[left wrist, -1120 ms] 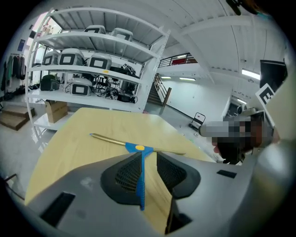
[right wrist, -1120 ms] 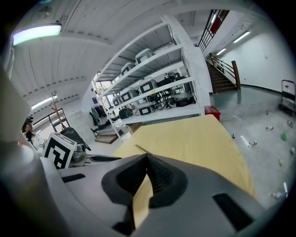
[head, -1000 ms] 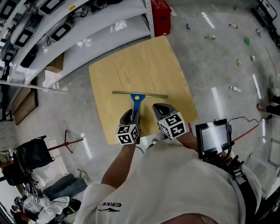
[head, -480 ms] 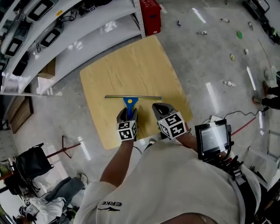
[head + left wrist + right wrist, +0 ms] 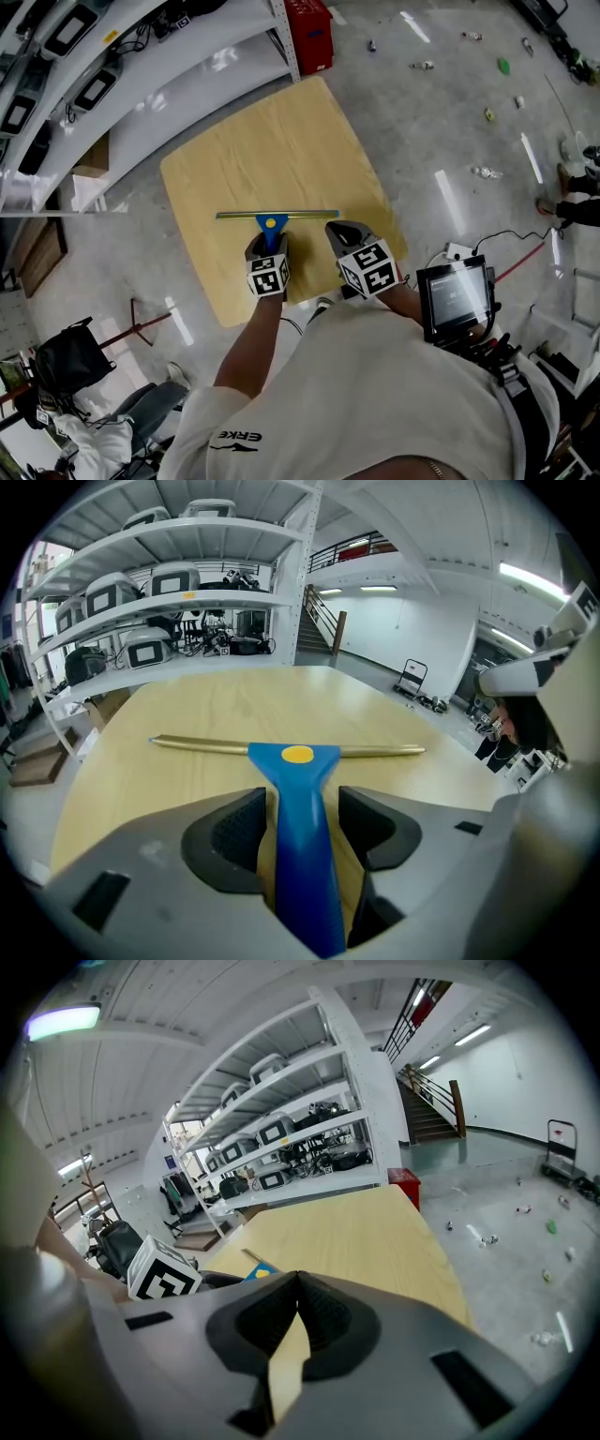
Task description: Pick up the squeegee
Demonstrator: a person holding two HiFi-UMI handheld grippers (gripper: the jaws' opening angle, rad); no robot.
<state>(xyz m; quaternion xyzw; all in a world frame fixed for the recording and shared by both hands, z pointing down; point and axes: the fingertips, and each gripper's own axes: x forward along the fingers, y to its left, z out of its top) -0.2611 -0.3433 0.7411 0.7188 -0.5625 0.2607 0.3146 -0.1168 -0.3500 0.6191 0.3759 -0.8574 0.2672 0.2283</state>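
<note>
Two jaws, left gripper (image 5: 302, 799): we just spread them; squeegee (image 5: 296, 761) handle sits between, not pinched.
Right gripper (image 5: 298, 1279): jaws pressed together.

A squeegee (image 5: 272, 221) is seen lying flat on a light wooden table top (image 5: 281, 141), a little left of and below the centre of the head view. It is made up of a long, thin brass-coloured rail (image 5: 309, 215), laid almost level across the frame, and a blue handle (image 5: 302, 846) joined to the rail's middle in a T. A round yellow spot (image 5: 298, 754) is carried on the blue head. In the left gripper view the handle is pointed at the bottom edge.
</note>
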